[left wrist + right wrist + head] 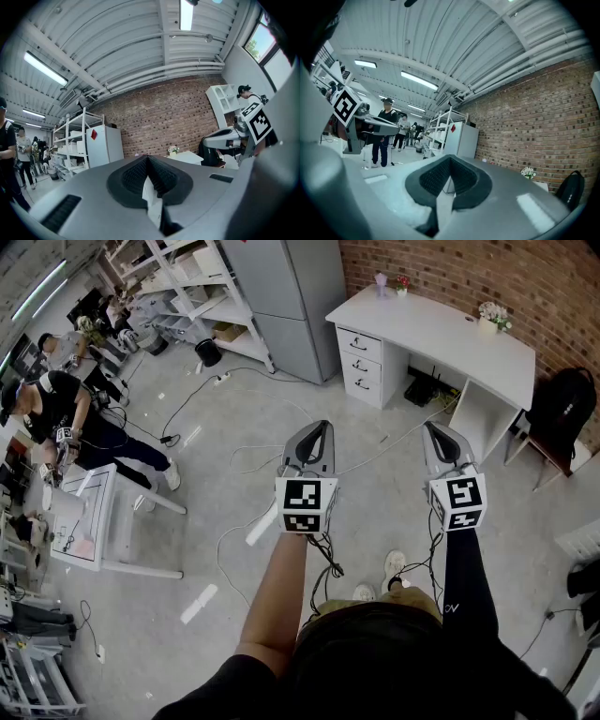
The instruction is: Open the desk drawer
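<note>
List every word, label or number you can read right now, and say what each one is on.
No readable text in any view.
Cubes on the left gripper and right gripper: black-and-white square patterns only, no letters.
Red sticker on the fridge: no print can be made out.
White mark on the black sleeve: too small to read.
</note>
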